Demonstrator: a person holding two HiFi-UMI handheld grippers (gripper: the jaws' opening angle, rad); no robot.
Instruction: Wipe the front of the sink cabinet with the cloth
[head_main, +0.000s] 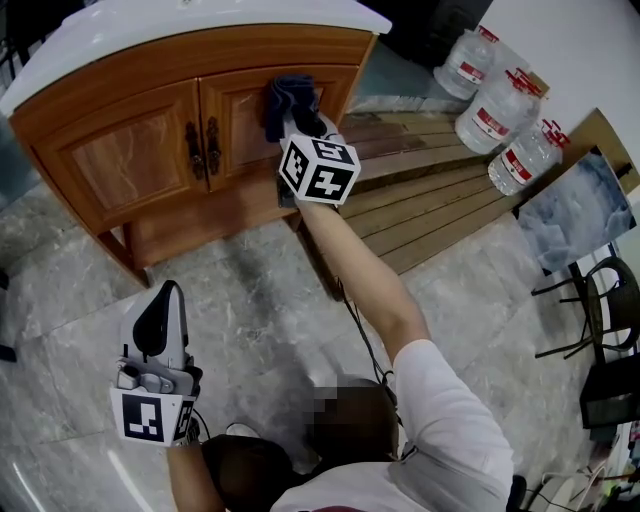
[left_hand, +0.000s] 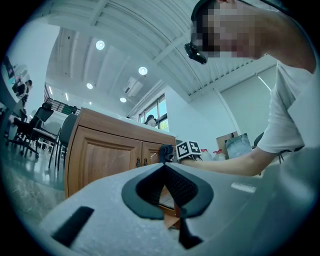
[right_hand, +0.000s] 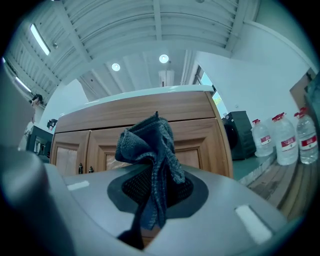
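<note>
Only one view shows the hold

Seen from the head view, the right gripper (head_main: 292, 118) hides its fingers behind its own marker cube (head_main: 319, 168) and the dark blue-grey terry cloth (head_main: 290, 98). The cloth overlaps the upper part of the right-hand door (head_main: 240, 130) of the brown wooden sink cabinet (head_main: 110, 160). Whether fabric meets wood cannot be told. The cabinet's white top (head_main: 200, 25) is cut off by the upper edge.

The right gripper view shows what the head view does not: the fingers (right_hand: 132, 187) clenched on the cloth. It stands up crumpled in folds above them, with a tail hanging down between.

The left gripper (head_main: 165, 300) hangs low over the grey marbled floor (head_main: 260, 300), well apart from the cabinet. Its own view shows the fingers (left_hand: 147, 187) pressed together at the tips, with nothing held.
</note>
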